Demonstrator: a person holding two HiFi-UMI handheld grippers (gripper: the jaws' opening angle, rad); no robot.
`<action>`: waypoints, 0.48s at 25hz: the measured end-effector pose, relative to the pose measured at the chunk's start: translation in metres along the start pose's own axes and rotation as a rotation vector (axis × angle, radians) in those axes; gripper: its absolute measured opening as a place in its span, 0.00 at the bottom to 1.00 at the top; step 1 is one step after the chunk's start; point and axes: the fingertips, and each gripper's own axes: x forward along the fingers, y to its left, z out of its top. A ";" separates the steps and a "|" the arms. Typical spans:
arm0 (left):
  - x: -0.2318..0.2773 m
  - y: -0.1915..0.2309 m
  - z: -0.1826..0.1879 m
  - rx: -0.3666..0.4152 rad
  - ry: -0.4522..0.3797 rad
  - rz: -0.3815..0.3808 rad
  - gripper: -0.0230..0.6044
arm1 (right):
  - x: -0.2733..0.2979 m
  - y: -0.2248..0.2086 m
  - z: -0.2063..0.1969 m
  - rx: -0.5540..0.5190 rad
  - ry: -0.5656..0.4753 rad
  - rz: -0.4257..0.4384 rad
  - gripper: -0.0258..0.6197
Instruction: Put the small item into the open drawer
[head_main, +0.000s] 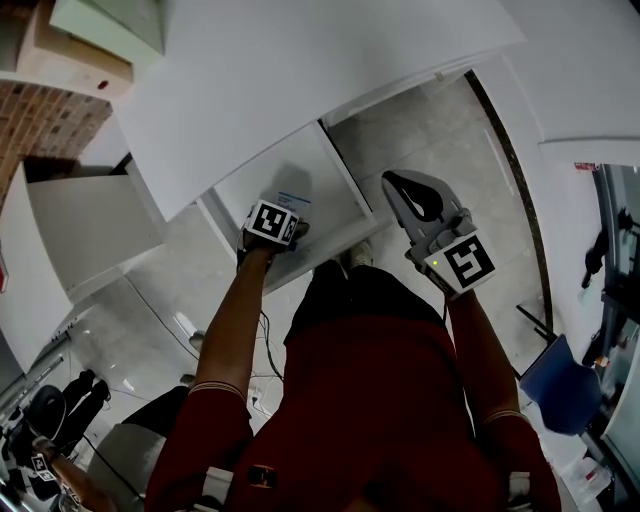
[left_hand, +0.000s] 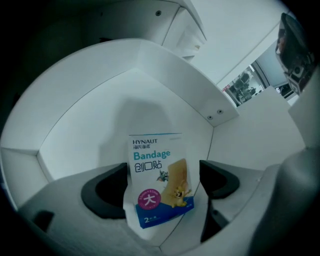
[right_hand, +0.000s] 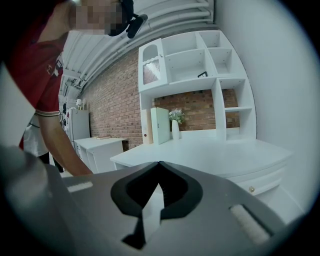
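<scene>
The small item is a flat bandage packet, white with a blue bottom band. It hangs face-on between the jaws of my left gripper. The jaws stand wider apart than the packet, with a sliver of room at its right edge. Behind it lies the bare white floor of the open drawer. In the head view my left gripper is down inside the drawer, and the packet shows just past the marker cube. My right gripper is held up beside the drawer, shut and empty, and its tips meet.
A white desk top overhangs the drawer. Another pulled-out white unit stands at the left. A blue chair is at the lower right. The right gripper view shows white shelving and a brick wall.
</scene>
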 end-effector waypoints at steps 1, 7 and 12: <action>0.000 -0.002 0.000 0.000 0.000 -0.004 0.77 | -0.001 0.000 0.000 -0.001 0.000 0.003 0.06; -0.012 -0.003 0.004 -0.027 -0.034 0.015 0.78 | -0.005 0.002 0.002 -0.002 -0.016 0.027 0.06; -0.052 -0.008 0.023 -0.050 -0.175 0.036 0.73 | -0.006 0.013 0.009 -0.003 -0.043 0.065 0.06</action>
